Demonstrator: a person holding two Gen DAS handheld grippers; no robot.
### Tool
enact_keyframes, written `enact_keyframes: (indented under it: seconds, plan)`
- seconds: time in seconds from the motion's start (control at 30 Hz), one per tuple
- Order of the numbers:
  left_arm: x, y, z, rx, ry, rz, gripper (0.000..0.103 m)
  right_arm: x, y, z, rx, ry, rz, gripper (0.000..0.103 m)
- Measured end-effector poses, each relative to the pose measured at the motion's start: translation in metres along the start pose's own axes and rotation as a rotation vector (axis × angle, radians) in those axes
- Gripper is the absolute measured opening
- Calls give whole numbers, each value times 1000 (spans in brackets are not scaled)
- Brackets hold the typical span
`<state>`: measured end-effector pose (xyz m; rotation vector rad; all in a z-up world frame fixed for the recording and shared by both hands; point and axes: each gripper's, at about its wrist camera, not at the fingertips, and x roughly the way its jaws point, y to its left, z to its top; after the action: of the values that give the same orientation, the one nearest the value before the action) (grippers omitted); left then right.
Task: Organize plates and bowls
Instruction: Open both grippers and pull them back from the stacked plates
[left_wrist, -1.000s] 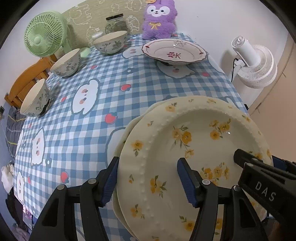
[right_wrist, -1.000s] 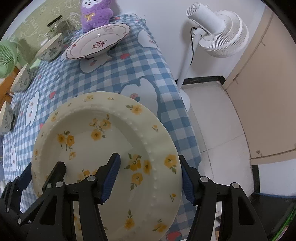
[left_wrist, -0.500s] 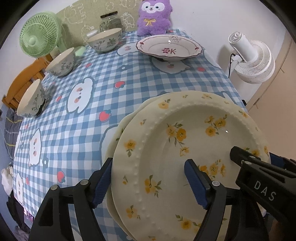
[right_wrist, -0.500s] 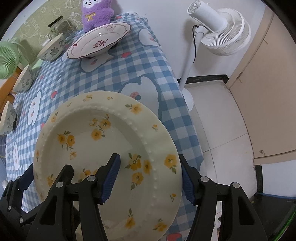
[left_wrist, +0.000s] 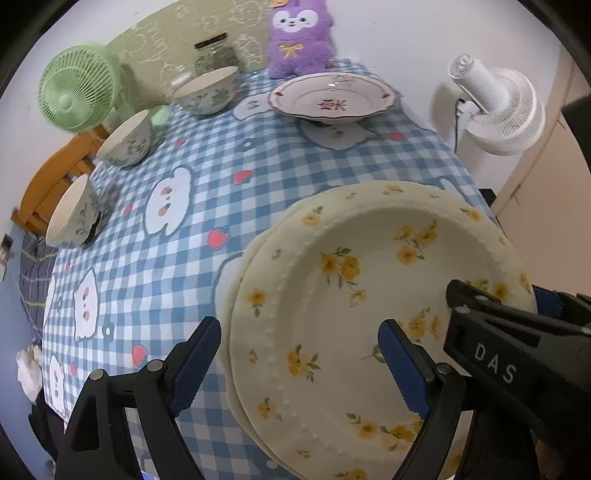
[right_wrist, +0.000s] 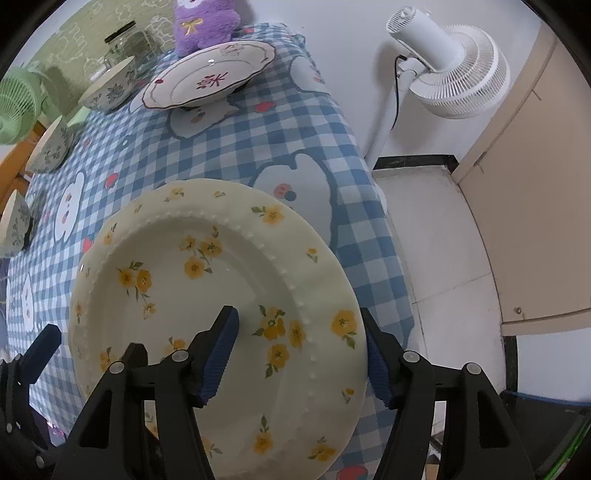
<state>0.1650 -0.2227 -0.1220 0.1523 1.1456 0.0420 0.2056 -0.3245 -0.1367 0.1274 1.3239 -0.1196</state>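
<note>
Straddling yellow-flower plate (left_wrist: 369, 295) rims w/ fingers just been opening, released: left gripper (left_wrist: 299, 365), right gripper (right_wrist: 301, 354).

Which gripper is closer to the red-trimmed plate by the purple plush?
Hard to call. Both the left gripper and the right gripper straddle opposite rims of the yellow-flowered plate at the near end; the red-trimmed plate is far across the table from both.

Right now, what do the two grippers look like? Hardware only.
Both match: left gripper and right gripper have matte black plastic fingers with ridged blue pads and silver pivot screws. White "DAS" lettering marks the right gripper's side. No cables, hands or sleeves visible.
</note>
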Motion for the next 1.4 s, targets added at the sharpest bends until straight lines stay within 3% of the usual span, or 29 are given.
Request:
enact_keyframes:
  seconds: [0.17,0.37,0.67,1.03,1.4]
  plan:
    - [4,9,2,-27,8,8,88,4,5,1,-3,6,-9,77]
    - [2,15,1,-50,11,-26,88,1,-1,3,7,14,34,78]
    - [-28,25,18,-93,-39,-55,88,-52,11,19,-62,-122,49,79]
    - [-80,57,48,-95,-149,-85,88,-120,37,35,-30,-237,72,80]
    - [-126,82,70,-48,-228,-125,89,-182,60,42,-17,-359,7,80]
